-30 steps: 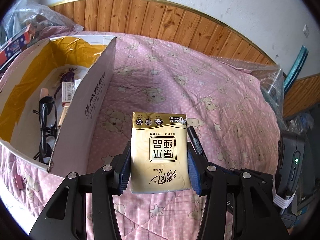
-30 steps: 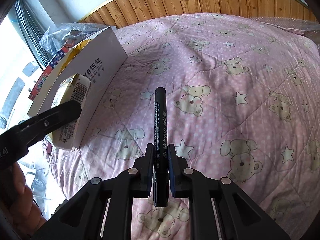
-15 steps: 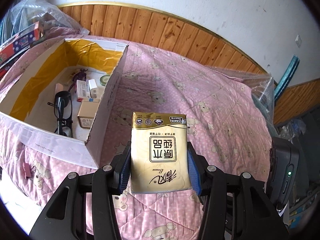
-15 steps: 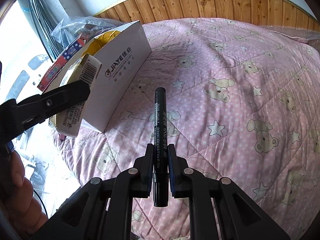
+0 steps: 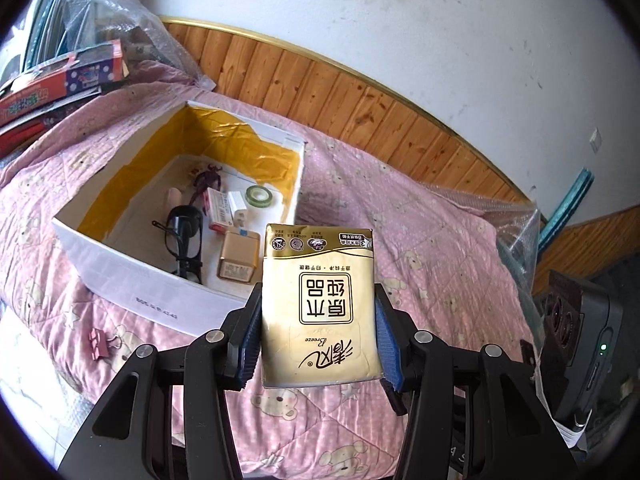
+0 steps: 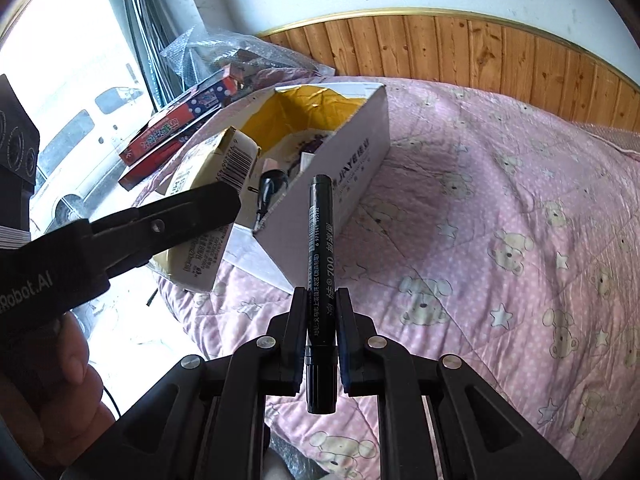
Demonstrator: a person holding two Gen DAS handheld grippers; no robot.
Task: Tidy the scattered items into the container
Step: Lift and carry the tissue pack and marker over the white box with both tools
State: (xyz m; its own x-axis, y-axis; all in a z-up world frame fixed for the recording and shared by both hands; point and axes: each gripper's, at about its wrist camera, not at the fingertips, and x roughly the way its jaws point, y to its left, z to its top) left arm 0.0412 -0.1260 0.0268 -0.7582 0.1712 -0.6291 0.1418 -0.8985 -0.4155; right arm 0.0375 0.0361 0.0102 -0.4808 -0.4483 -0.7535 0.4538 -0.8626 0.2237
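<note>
My left gripper (image 5: 318, 316) is shut on a gold tissue pack (image 5: 318, 304), held in the air just right of the white cardboard box (image 5: 132, 280) with yellow lining. Inside the box lie black glasses (image 5: 182, 236), a small tan carton (image 5: 236, 258), a tape roll (image 5: 259, 195) and other small items. My right gripper (image 6: 322, 300) is shut on a black marker (image 6: 320, 248), pointing toward the same box (image 6: 352, 160). In the right wrist view the left gripper (image 6: 224, 196) with the tissue pack (image 6: 208, 184) hangs at the box's near left corner.
A pink binder clip (image 5: 98, 344) lies on the pink bear-print quilt (image 5: 420, 216) in front of the box. Colourful flat boxes (image 5: 60, 80) and bubble wrap (image 5: 120, 12) sit beyond the box. A person's hand (image 6: 60, 364) holds the left gripper. Wood panelling (image 5: 320, 80) lines the wall.
Both grippers rose and moved toward the box, each keeping its item. The box's inside now shows more fully in the left wrist view, and the box is nearer in the right.
</note>
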